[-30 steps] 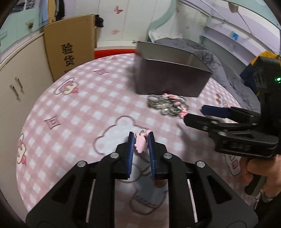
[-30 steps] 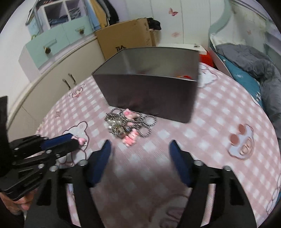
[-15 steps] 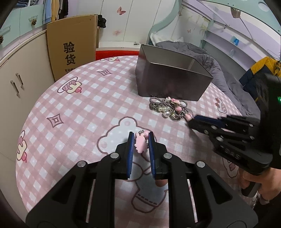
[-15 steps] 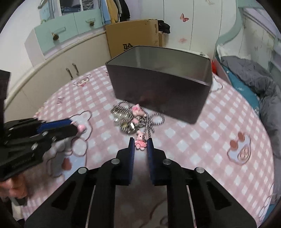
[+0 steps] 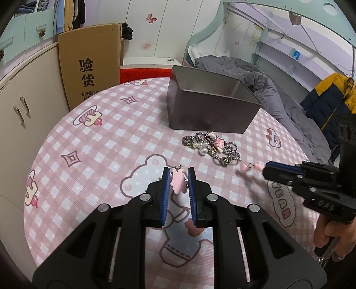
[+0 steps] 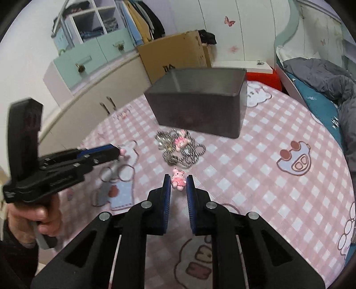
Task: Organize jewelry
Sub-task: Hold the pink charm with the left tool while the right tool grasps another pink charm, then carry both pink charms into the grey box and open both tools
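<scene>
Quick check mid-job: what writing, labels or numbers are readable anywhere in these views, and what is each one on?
"验货": large black characters on the brown cardboard box leaning behind the table.
Smaller print under them: too small to read.
"TEAN" or similar: pink letters on the pink checked tablecloth, uncertain.
"OAS": embossed on the black right tool, roughly legible.
Black marks on the cardboard in the right wrist view: partly hidden, unreadable.

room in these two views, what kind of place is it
Most likely a child's bedroom: a bed with a grey duvet, butterfly stickers on the wardrobe doors, and a round table with a pink cartoon tablecloth.
</scene>
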Motion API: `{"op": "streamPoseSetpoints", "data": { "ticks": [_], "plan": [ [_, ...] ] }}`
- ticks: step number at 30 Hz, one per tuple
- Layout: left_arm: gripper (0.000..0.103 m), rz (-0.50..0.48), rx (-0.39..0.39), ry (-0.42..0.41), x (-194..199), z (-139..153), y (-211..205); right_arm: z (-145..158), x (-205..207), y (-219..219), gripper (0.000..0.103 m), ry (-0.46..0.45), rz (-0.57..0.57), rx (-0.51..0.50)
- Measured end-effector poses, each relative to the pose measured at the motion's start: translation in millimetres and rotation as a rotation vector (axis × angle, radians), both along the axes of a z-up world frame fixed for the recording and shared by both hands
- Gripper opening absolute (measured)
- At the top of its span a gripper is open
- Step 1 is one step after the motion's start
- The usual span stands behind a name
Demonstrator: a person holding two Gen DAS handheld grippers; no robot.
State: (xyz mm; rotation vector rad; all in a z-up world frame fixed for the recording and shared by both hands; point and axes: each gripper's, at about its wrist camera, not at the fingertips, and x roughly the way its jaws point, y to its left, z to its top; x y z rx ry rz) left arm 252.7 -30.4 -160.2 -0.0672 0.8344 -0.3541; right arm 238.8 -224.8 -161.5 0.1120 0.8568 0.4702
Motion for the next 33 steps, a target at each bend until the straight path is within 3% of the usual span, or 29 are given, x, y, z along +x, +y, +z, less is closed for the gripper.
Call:
{"op": "streamPoseSetpoints", "data": {
  "ticks": [5, 15, 16, 17, 19, 22, 25, 27, 30, 33],
  "plan": [
    [0.016, -0.008, -0.01, -0.018, -3, 9, -2, 18, -3, -9, 0.012, -0.029, -0.004, 0.04],
    [0.016, -0.04, -0.023, -0.135, 4, 59, -9, 63, 13, -7, 0.013, -0.135, 0.001, -0.005],
    [0.016, -0.039, -0.025, -0.141, 5, 62, -9, 58, 16, -5, 0.017, -0.115, -0.002, -0.039],
    [0.016, -0.039, -0.028, -0.145, 5, 63, -9, 52, 18, -4, 0.035, -0.101, -0.008, -0.063],
    [0.016, -0.038, -0.028, -0.145, 4, 63, -10, 29, 20, -2, 0.056, -0.058, -0.007, -0.104],
    [0.016, -0.045, -0.027, -0.127, 4, 55, -13, -7, 26, 5, 0.054, -0.002, -0.003, -0.145],
    [0.016, -0.05, -0.026, -0.112, 3, 50, -14, -28, 30, 13, 0.041, 0.002, 0.012, -0.174],
    [0.016, -0.05, -0.025, -0.107, 4, 49, -13, -26, 31, 19, 0.019, -0.016, 0.034, -0.204],
    [0.016, -0.044, -0.028, -0.108, 5, 50, -12, -26, 27, 27, 0.018, -0.031, 0.074, -0.26],
    [0.016, -0.041, -0.03, -0.113, 4, 52, -10, -19, 25, 20, 0.018, -0.028, 0.065, -0.206]
  ]
}}
